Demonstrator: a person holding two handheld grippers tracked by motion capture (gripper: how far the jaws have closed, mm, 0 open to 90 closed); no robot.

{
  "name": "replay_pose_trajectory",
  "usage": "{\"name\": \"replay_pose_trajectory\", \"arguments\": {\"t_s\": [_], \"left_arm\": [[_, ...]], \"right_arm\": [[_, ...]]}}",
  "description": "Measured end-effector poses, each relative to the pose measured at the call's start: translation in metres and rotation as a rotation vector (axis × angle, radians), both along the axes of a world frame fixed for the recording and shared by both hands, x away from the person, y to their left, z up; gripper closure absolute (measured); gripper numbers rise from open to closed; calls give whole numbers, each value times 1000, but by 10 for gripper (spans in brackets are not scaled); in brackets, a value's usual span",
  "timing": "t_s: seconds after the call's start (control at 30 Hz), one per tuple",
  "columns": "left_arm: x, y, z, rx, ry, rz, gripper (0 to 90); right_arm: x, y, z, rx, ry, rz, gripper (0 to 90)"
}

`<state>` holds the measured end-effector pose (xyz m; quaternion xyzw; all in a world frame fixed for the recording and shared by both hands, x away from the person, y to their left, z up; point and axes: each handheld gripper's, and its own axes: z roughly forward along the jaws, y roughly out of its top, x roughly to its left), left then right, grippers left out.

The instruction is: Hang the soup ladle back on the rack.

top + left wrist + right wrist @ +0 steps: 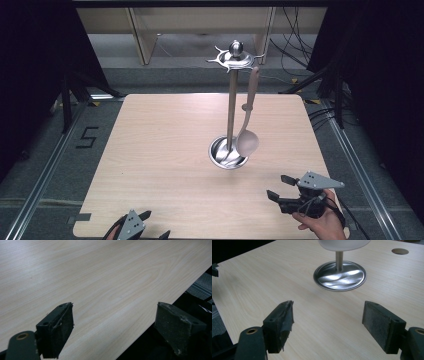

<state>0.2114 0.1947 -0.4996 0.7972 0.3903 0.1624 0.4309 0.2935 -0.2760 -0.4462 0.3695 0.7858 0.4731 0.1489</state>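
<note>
Right gripper (280,186), jaws apart and empty, sits near and well short of ladle (248,126), hanging upright from stand (231,100), bowl lowest.

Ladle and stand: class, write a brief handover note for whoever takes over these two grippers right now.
Left gripper: open, holding nothing, over the table's near edge.
Right gripper: open, holding nothing, low over the table, pointing at the stand's round base.
Ladle: hangs from a hook at the top of the metal stand, bowl just above the base.
Done: the ladle is hung, neither gripper touching it.
Left: apparently nothing except drawing the grippers back.
</note>
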Motion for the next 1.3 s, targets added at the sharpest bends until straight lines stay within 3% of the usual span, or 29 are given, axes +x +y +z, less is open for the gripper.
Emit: {"name": "replay_pose_trajectory", "arguments": {"t_s": [0.1,0.17,0.2,0.23,0.27,0.33,0.37,0.4,0.43,0.53,0.67,0.7,0.73,0.8,0.83,0.9,0.93,0.97,1.0,1.07,1.1,1.13,1.23,1.27,1.3], "left_arm": [[0,1,0,16,-7,-14,149],[0,0,0,7,3,-1,149],[0,0,0,9,-8,-12,149],[0,0,0,9,-5,-12,149],[0,0,0,-3,1,-2,149],[0,0,0,-1,0,2,149],[0,0,0,11,-4,-7,149],[1,1,0,16,-7,-12,149],[0,0,0,11,-4,-9,149],[0,0,0,3,-2,-2,149],[1,1,0,12,-8,-16,149],[0,0,0,1,-2,-3,149],[0,0,0,2,-1,-3,149],[0,1,0,15,-7,-15,149],[0,0,0,4,-4,-4,149],[0,0,0,2,-2,-5,149],[0,0,0,2,-1,-4,149],[0,0,0,3,-1,-4,149],[0,0,0,3,-1,-4,149],[1,1,0,17,-8,-19,149],[0,1,0,15,-6,-11,149],[0,0,0,10,-3,-6,149],[0,0,0,4,-1,-4,149],[0,0,0,16,-1,-5,149],[0,0,0,12,0,-6,149]], "right_arm": [[0,-1,-2,-13,-3,-3,259],[-3,0,-3,5,31,-11,259],[-1,-1,-4,3,11,-4,259],[-3,-1,-5,8,31,-18,259],[-2,-2,-6,1,15,-7,259],[-6,-1,-6,10,55,-23,259],[-3,-3,-8,0,17,-8,259],[-5,-2,-8,12,37,-22,258],[-3,-4,-9,-4,18,-8,258],[-7,-5,-9,-3,42,-19,253],[-8,-7,-13,9,10,-4,218],[-12,-5,-12,19,39,-20,210],[-10,-7,-14,12,3,-8,199],[-14,-7,-14,33,31,-16,174],[-14,-7,-16,34,1,-20,158],[-18,-8,-17,34,26,-29,156],[-16,-9,-18,26,-3,-15,156],[-19,-9,-18,27,21,-26,156],[-18,-10,-20,17,-9,-22,156],[-22,-10,-22,28,15,-30,157],[-20,-13,-25,9,-28,-9,156],[-22,-11,-26,19,1,-19,157],[-27,-12,-30,15,27,-18,157],[-25,-12,-32,8,5,-4,157],[-26,-12,-33,3,20,-7,157]]}}
